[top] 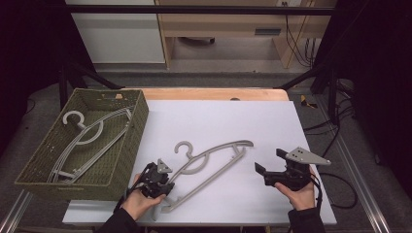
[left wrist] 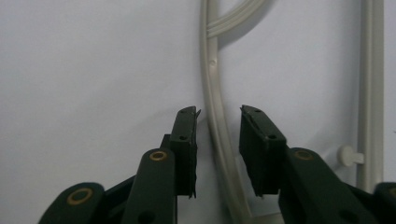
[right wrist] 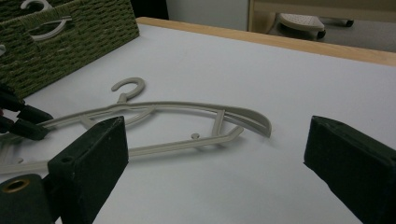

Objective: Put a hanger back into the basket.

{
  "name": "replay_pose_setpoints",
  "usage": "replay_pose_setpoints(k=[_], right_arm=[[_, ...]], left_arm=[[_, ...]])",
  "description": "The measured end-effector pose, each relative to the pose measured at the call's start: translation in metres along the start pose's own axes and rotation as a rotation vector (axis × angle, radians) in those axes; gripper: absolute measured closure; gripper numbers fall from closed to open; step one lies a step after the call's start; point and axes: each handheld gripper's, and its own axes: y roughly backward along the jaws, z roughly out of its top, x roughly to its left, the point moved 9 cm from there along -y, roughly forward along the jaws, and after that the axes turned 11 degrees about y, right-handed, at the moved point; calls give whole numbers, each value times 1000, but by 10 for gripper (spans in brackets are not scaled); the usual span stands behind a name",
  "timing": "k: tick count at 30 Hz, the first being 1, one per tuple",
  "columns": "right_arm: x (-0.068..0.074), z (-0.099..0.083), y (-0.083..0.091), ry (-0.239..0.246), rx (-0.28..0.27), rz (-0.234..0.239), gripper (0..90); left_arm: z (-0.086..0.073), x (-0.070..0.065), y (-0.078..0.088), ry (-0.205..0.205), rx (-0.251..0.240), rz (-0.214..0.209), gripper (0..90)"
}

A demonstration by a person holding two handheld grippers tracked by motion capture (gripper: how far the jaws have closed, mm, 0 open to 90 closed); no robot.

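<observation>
A beige plastic hanger [top: 209, 160] lies flat on the white table top, hook toward the far side. My left gripper [top: 164, 184] stands over its near-left end. In the left gripper view the jaws straddle one thin arm of the hanger [left wrist: 215, 107], with a gap on each side, so the left gripper [left wrist: 218, 116] is open around it. My right gripper [top: 270, 161] rests to the right of the hanger, apart from it. Its jaws stand wide open with nothing between them [right wrist: 217, 135], facing the hanger [right wrist: 187, 109].
A green woven basket [top: 131, 141] stands at the table's left side and holds more beige hangers [top: 87, 136]. The white sheet [top: 233, 116] covers a wooden table whose far edge [right wrist: 280, 42] shows. Dark frame bars and cables flank the table.
</observation>
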Motion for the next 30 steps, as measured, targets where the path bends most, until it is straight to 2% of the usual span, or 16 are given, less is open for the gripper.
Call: replay_pose_setpoints(k=[2, 6, 8, 11, 13, 15, 18, 20, 22, 30], right_arm=[[0, 0, 0, -2, 3, 1, 65], [2, -1, -1, 2, 7, 4, 63], [3, 0, -2, 1, 6, 9, 63], [3, -1, -2, 1, 9, 7, 62], [3, -1, -2, 0, 9, 11, 62], [3, 0, -2, 0, 7, 11, 61], [1, -1, -1, -5, 8, 5, 61], [0, -1, 0, -5, 8, 6, 61], [0, 0, 0, -4, 4, 5, 61], [-1, -1, 1, -9, 6, 4, 62]], left_arm=[[0, 0, 0, 1, 9, 11, 690], [1, 0, 0, 20, 49, 3, 695], [1, -1, -1, 11, 47, 17, 702], [1, 0, 0, 21, 44, -1, 730], [2, 1, -1, 20, 41, -2, 779], [2, 2, 0, 20, 52, -9, 784], [2, 4, 0, 15, 43, -19, 823], [2, 3, 0, 22, 28, -11, 824], [3, 4, 0, 13, 14, -5, 825], [11, 2, 12, 24, -86, -40, 828]])
